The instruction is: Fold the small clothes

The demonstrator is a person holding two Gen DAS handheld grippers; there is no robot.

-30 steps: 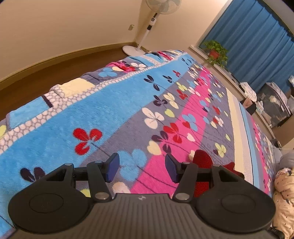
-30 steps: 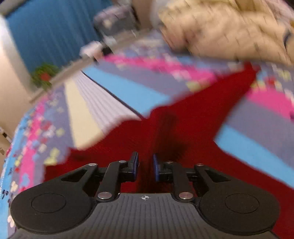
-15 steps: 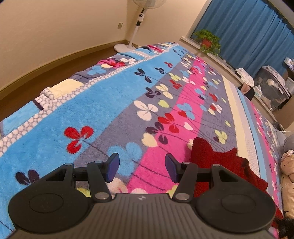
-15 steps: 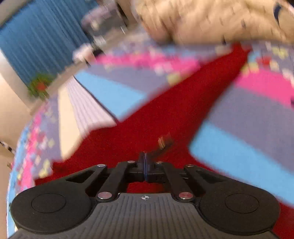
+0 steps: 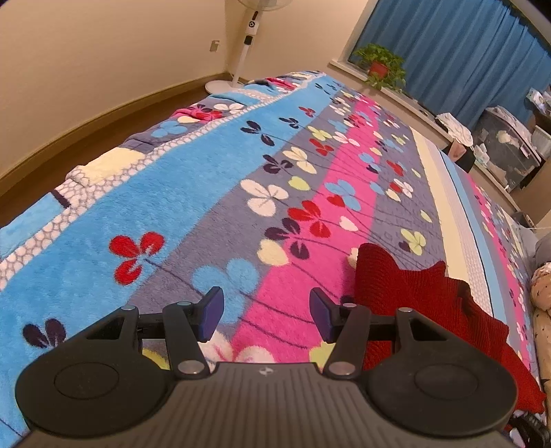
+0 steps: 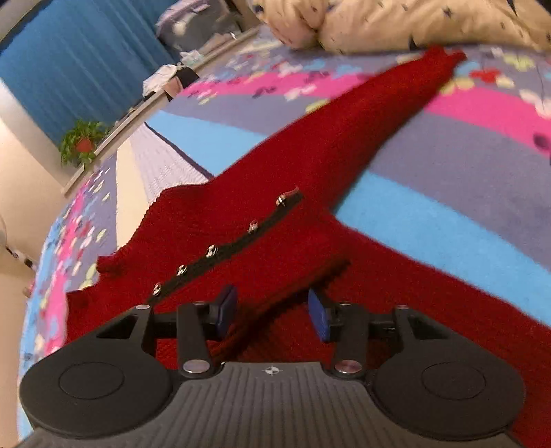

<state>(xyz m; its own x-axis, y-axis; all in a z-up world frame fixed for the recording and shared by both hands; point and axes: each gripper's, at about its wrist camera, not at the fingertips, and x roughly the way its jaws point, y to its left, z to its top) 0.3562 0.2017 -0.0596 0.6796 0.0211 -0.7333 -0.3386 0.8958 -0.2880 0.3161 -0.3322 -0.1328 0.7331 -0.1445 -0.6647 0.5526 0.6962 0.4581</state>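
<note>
A small red knitted cardigan [image 6: 303, 179] lies spread on the flowered blanket [image 6: 430, 220], one sleeve stretched toward the far right and a black strip of metal snaps [image 6: 227, 244] running across its front. My right gripper [image 6: 272, 312] hovers just over the garment's near part; its jaws are opening and the pads press on nothing, though a ribbed edge of the knit lies between them. In the left wrist view the same cardigan [image 5: 420, 296] shows to the right of my left gripper [image 5: 265, 313], which stands open over the pink stripe of the blanket [image 5: 193, 193] with nothing in it.
A cream patterned quilt [image 6: 396, 24] is heaped beyond the sleeve. Blue curtains [image 5: 465, 51], a potted plant [image 5: 378, 67] on the sill, a standing fan [image 5: 248, 38] and storage boxes [image 5: 506, 144] line the room's edges. The bed drops to wooden floor at left.
My right gripper was shut on the red knit half a second ago; its jaws have since come apart and the garment lies flatter. The left gripper drifted slightly, bringing more cardigan into view.
</note>
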